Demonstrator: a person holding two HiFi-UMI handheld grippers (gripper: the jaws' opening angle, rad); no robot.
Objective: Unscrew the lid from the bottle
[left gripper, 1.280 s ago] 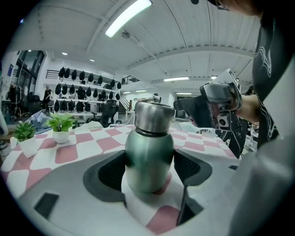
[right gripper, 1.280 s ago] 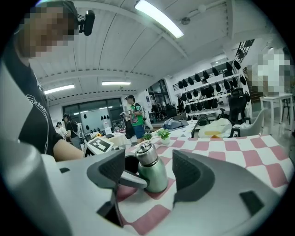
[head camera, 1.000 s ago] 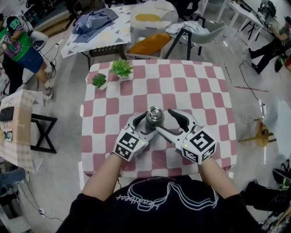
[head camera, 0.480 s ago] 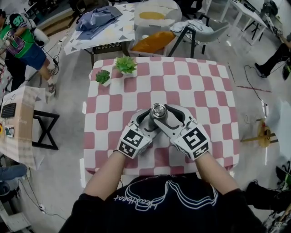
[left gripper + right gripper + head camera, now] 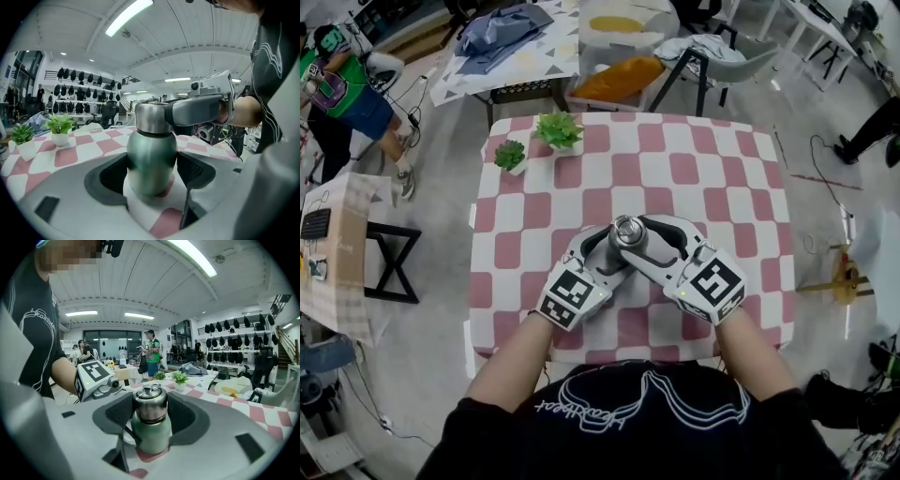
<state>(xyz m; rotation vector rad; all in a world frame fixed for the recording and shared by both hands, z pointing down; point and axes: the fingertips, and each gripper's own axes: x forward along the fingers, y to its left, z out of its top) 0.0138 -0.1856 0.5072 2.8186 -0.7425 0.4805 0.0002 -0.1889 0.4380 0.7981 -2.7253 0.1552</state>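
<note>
**Layout.** Two potted plants (image 5: 534,142) stand at the far left corner of the checked counter (image 5: 722,178), well apart from the work. They are not at risk.

**Left tool** (image 5: 607,253). It is closed on the green body of the bottle (image 5: 151,161), with one pad (image 5: 112,173) on each side, low on the rounded belly. The bottle stands upright on the counter near its middle.
- Risk: the body is smooth, curved metal. If grip force is low, the body is likely to turn inside the pads together with the lid, and the thread will not release.
- Risk: the grip sits low, so torque applied at the top could tilt the bottle and lift its base off the counter.

**Lid** (image 5: 151,404). It is steel and seated on the neck, with no gap visible at the joint. Judged state: unscrewing not yet achieved.

**Right tool** (image 5: 649,246). It is closed on the lid from the opposite side, pads against the lid wall.
- Risk: the lid band is short. A tool that rides up or down may slip off it or clamp the neck instead.
- Risk: rotating off-axis could cross-load the thread and jam it.
- Risk: the two tools sit close together and may collide during rotation.
- Risk: once free, the lid may drop. Bottle contents cannot be determined.
</note>
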